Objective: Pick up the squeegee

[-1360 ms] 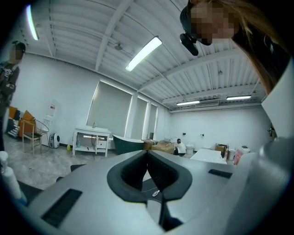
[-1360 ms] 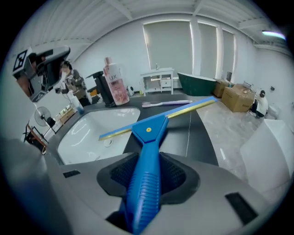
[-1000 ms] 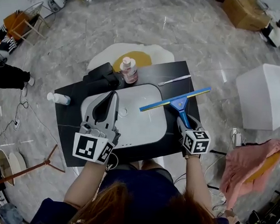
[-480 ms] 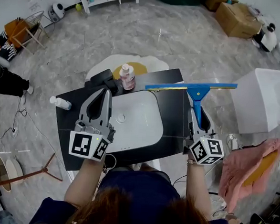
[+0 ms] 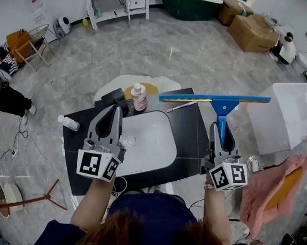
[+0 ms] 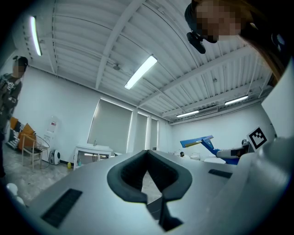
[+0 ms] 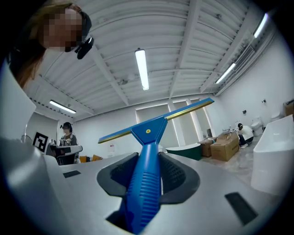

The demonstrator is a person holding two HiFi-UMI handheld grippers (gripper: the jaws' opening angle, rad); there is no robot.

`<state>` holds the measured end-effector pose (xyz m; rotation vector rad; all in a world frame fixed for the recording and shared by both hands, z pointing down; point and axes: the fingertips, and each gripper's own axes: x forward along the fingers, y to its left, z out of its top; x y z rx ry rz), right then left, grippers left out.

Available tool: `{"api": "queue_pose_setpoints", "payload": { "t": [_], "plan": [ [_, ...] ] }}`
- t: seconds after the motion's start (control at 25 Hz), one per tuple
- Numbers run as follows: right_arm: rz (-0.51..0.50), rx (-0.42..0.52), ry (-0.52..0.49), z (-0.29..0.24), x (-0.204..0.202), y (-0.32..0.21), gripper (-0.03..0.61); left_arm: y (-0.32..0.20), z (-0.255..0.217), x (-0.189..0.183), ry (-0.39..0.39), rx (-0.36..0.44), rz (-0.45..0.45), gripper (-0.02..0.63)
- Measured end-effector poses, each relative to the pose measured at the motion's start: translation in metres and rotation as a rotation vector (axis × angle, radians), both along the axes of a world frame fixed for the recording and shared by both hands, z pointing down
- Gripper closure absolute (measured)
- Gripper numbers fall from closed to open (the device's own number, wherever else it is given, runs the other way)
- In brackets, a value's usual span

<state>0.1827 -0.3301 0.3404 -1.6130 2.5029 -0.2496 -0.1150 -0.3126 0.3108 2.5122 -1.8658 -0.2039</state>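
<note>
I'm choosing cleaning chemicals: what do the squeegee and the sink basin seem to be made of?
The squeegee: handle looks like matte blue moulded plastic, ribbed along the grip; the blade holder carries a yellowish strip with a metallic look, perhaps brass-coloured metal. The sink basin: smooth glossy white, probably ceramic, though the look leaves resin open.

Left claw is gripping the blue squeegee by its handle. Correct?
No, wrong side. The right claw is gripping the blue squeegee by its handle. The right gripper view shows the jaws closed on the handle. The left claw is shut with nothing in it.
</note>
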Motion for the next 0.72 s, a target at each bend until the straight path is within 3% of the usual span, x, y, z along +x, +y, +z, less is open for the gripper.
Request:
{"api": "queue_pose_setpoints", "payload": {
  "t": [0.72],
  "plan": [
    [-0.004,0.084,0.009,-0.036,-0.002,0.022,0.423,0.019,-0.001,0.002,-0.012,-0.005,0.016,0.595]
  ]
}}
